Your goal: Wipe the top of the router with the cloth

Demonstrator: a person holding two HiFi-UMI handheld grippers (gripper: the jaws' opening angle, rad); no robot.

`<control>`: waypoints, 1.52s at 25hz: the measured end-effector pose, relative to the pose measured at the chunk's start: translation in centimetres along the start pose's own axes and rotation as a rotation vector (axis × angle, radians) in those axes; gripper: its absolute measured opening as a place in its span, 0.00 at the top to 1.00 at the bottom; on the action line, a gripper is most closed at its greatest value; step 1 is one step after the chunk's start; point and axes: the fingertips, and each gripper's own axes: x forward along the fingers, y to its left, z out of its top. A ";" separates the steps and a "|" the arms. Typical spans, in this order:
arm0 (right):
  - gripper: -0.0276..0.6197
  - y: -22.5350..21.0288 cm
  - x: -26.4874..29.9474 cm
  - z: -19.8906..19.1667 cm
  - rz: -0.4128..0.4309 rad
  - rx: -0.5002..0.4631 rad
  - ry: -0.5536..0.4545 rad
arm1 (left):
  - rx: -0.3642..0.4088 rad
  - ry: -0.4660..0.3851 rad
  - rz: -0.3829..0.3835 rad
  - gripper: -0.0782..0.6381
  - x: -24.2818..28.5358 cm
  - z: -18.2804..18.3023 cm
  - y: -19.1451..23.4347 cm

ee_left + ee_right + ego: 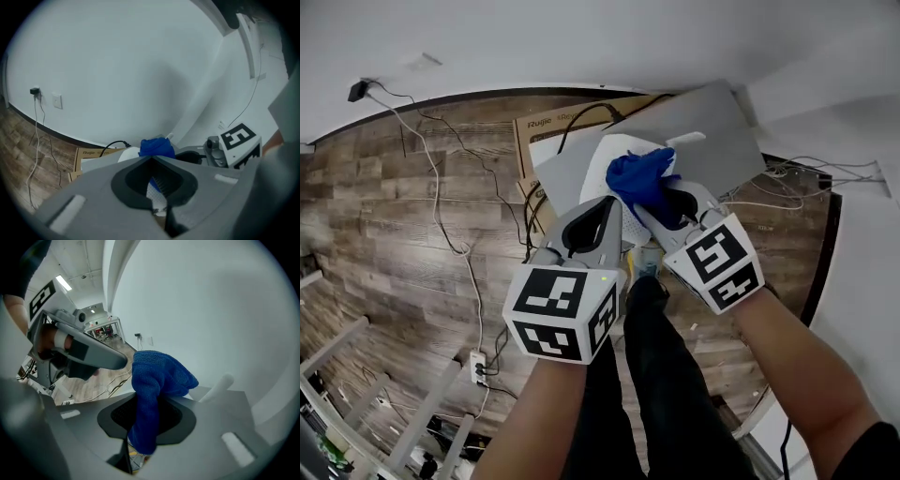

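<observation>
Router (pixel 598 174), white, lies on a grey panel (pixel 712 122) against a cardboard box (pixel 546 131), just ahead of both grippers. Cloth (pixel 642 176), blue and bunched, is pinched in the right gripper (pixel 649 208) over the router's top. Left gripper (pixel 152 161) has its jaws pressed together on nothing.

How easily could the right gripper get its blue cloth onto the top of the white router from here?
Probably easily. The right gripper, shut on the cloth, hovers right over the router with nothing visible between them. The left gripper sits alongside, not across the path.
</observation>
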 end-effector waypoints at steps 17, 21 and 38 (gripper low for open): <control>0.78 2.7 -1.9 -6.2 0.133 -0.058 0.114 | -0.070 0.051 0.032 0.89 1.1 -2.0 1.5; 0.78 -0.7 -1.8 -6.0 0.058 -0.023 0.134 | -0.062 0.054 0.020 0.89 2.2 -0.6 2.2; 0.78 -4.7 4.2 1.5 -0.026 -0.106 0.155 | -0.111 0.040 0.030 0.89 2.7 2.1 7.0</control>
